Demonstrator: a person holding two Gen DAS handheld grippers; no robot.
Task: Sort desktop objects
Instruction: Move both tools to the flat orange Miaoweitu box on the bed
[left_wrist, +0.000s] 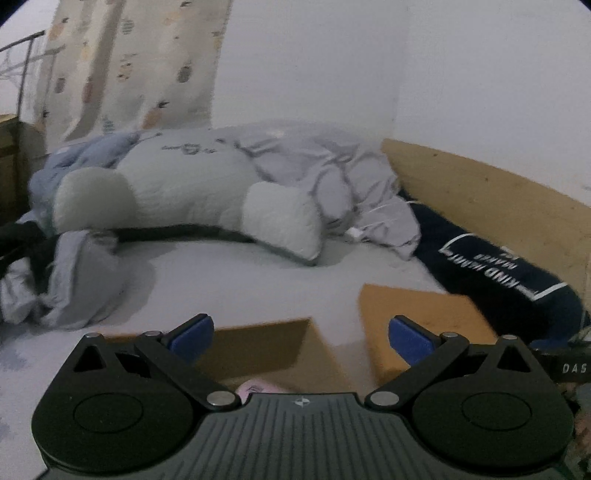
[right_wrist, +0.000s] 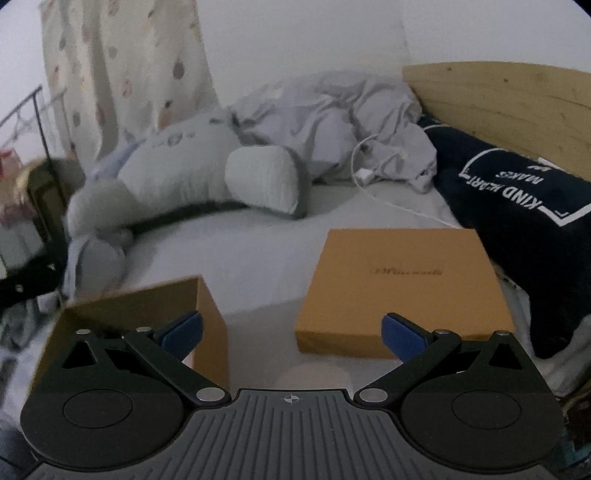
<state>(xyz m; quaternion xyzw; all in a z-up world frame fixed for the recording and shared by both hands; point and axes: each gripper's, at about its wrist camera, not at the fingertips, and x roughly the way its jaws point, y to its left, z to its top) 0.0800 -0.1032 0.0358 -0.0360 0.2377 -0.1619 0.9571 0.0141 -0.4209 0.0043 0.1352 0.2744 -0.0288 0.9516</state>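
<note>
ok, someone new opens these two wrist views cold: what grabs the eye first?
Probably the two tan boxes on the grey bed: a flat closed box ahead to the right and an open box low on the left, with something pink showing inside it in the left wrist view. Behind them sprawl a big pale plush toy and a navy pillow with white lettering along the wooden headboard. Both grippers' blue fingers are spread, empty.

A bed (right_wrist: 258, 243) with a pale grey sheet carries everything. Just beyond the right jaws, on their right side, lies a flat tan box lid (right_wrist: 402, 284); an open tan box (right_wrist: 207, 314) stands on their left. Farther off lie a grey plush toy (right_wrist: 184, 173), a rumpled duvet (right_wrist: 332, 110), a white cable (right_wrist: 364, 173) and a navy pillow (right_wrist: 517, 206).
</note>
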